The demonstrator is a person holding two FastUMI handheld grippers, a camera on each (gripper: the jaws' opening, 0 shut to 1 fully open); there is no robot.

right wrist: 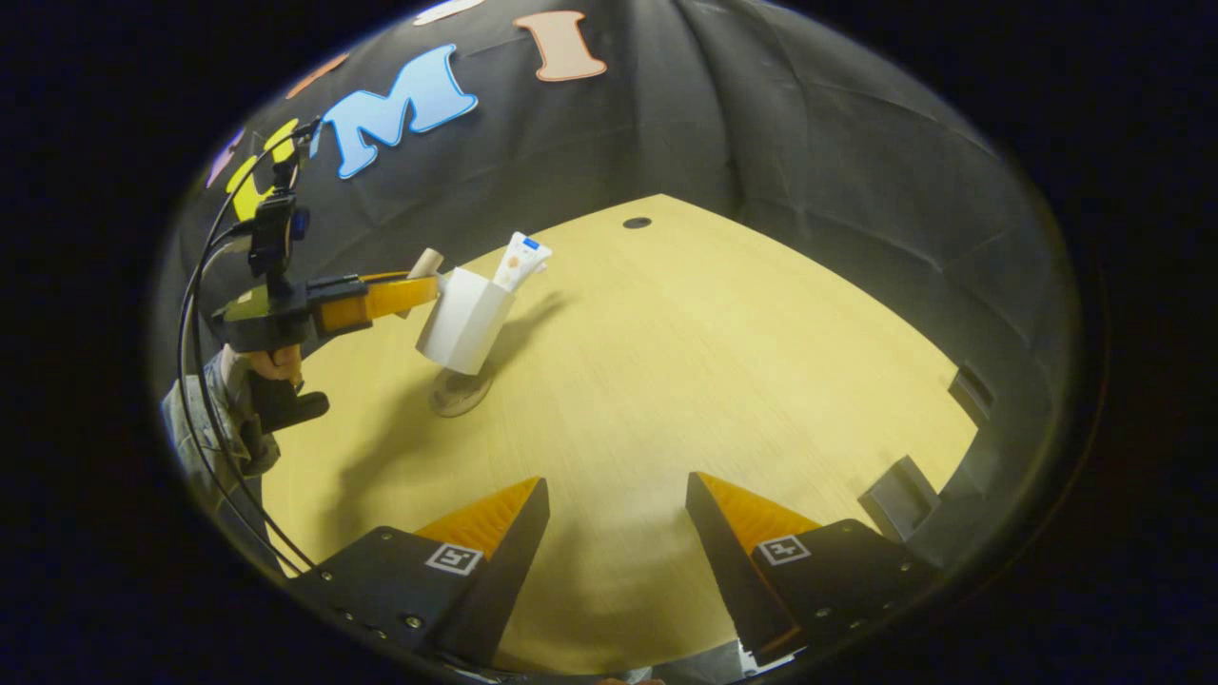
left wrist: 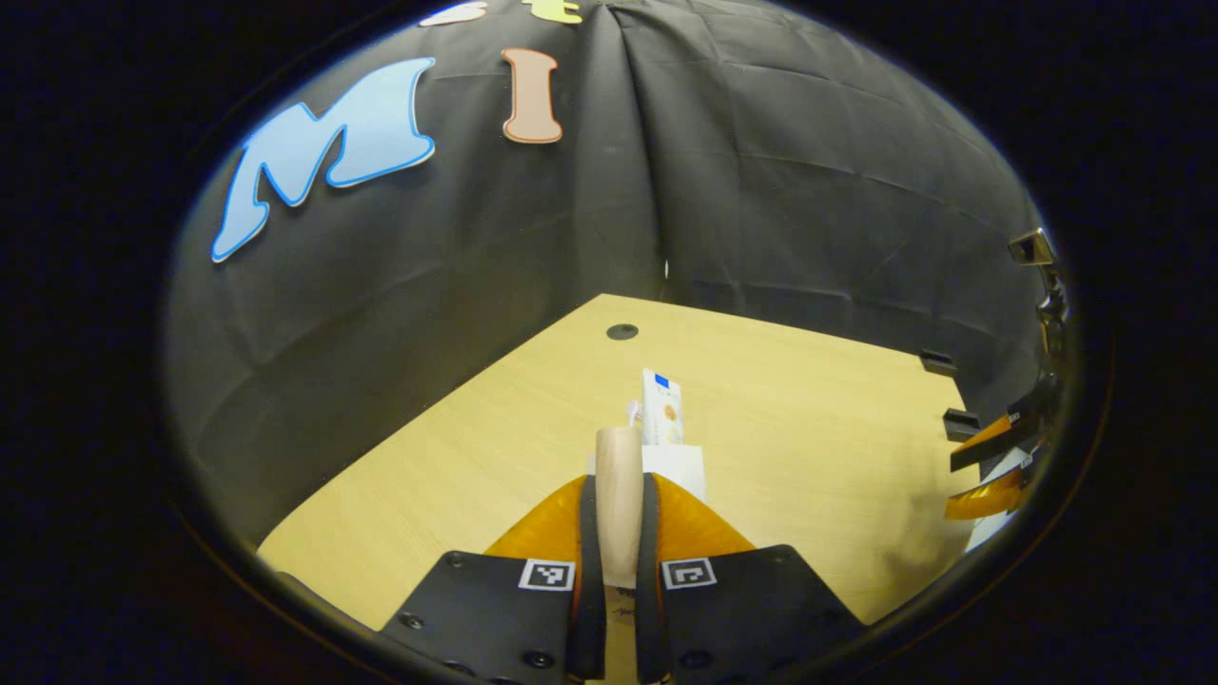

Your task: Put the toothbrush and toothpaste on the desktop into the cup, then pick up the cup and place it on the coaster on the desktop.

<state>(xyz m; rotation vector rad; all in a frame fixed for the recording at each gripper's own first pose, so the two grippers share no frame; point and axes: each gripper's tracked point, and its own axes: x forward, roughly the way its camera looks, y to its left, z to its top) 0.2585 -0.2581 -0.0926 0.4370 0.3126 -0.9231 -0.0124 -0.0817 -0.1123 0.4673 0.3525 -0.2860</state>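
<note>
At the left of the right gripper view, your left gripper (right wrist: pixel 419 285) carries the white cup (right wrist: pixel 466 319) in the air, tilted, its base just above the round coaster (right wrist: pixel 460 392) on the yellow desktop (right wrist: pixel 714 362). The cup hangs directly over the coaster — so the coming move looks like a short lowering, with the cup brought upright. Its long axis leans toward the upper right of the frame. The toothpaste (right wrist: pixel 521 261), a white tube with a blue band, sticks out of the cup's mouth at the upper centre-left, and a pale wooden handle, likely the toothbrush (right wrist: pixel 425 262), pokes up beside the jaws.

In the left gripper view, at lower centre, the left gripper (left wrist: pixel 618 518) has its jaws pressed together on that wooden handle (left wrist: pixel 618 485), with the cup's rim (left wrist: pixel 680 466) just behind it; whether the cup wall is also pinched, you cannot tell. The tube (left wrist: pixel 661 404) stands beyond, at mid-frame.

At the bottom of the right gripper view, your right gripper (right wrist: pixel 618 495) waits well apart from the cup — jaws wide apart, holding nothing. The left hand is plainly the nearer one.
</note>
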